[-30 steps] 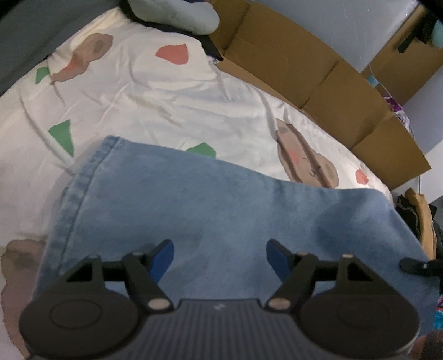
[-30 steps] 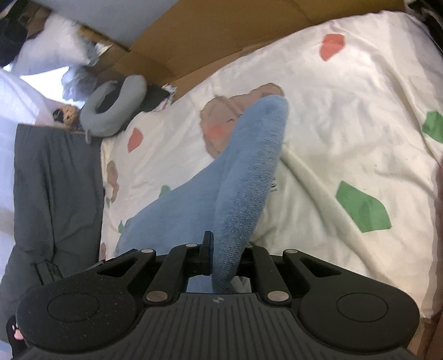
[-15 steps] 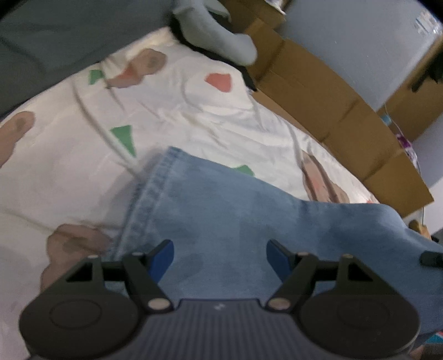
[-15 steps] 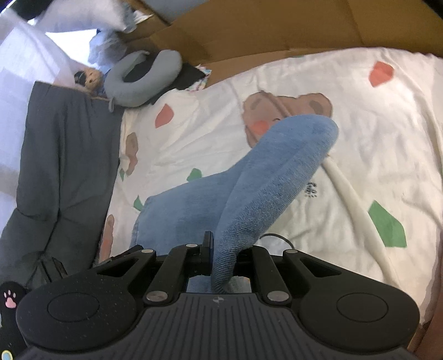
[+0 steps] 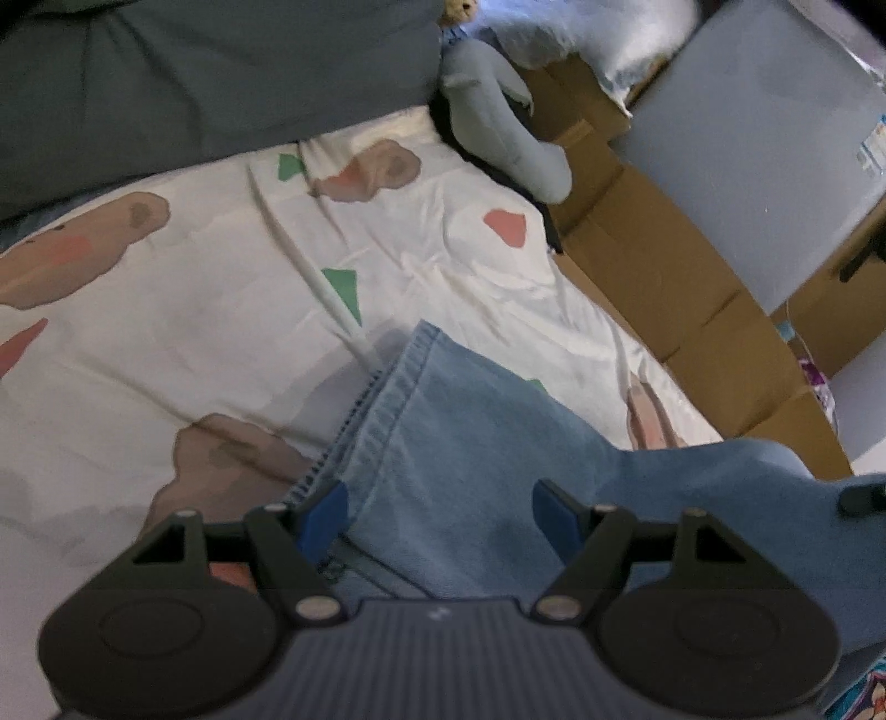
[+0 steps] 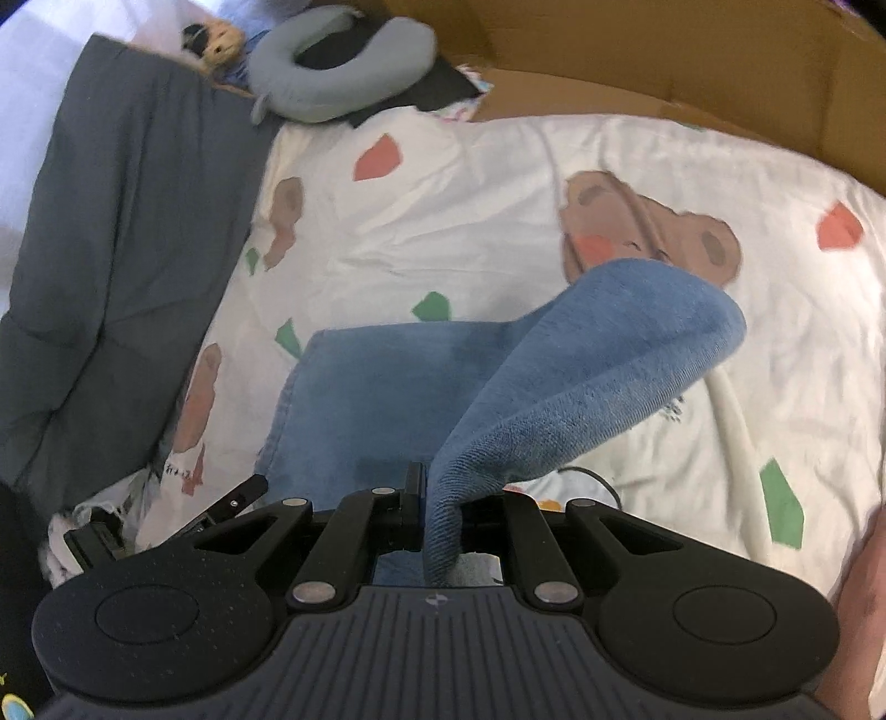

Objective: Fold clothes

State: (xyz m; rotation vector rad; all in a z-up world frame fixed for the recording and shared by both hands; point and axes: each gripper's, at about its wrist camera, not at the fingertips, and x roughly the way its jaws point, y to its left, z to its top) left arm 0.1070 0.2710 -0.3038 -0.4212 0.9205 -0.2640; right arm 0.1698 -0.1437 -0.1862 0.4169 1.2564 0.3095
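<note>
Left gripper (image 5: 437, 512): jaws spread wide, blue pads well apart. Nothing between them is gripped. It hangs over the jeans (image 5: 498, 443), pointing down at a slant; the denim lies under and between the fingers, but whether the pads touch the cloth cannot be told. The left pad (image 5: 324, 515) sits at the hemmed edge of the denim, where a stitched seam runs up toward the far corner.

Jeans, light blue denim: spread on the bedsheet (image 5: 194, 332), a white sheet printed with brown bears and red and green patches. From the left wrist view one hemmed end lies flat toward the middle of the bed; the cloth rises at the right into a lifted fold. From the right wrist view the flat part (image 6: 376, 399) lies left of centre, and one portion curls up and over in a rounded loop to the right, its underside showing a rougher weave.

Right gripper (image 6: 429, 498): jaws closed down on a narrow bunch of the denim, which passes between the fingers and hangs down behind them. The loop of cloth is held clear of the sheet.

Surroundings: grey quilt (image 6: 111, 221) along the left of the bed, grey neck pillow (image 6: 338, 72) at the far end, cardboard panels (image 6: 664, 50) along the far side.
</note>
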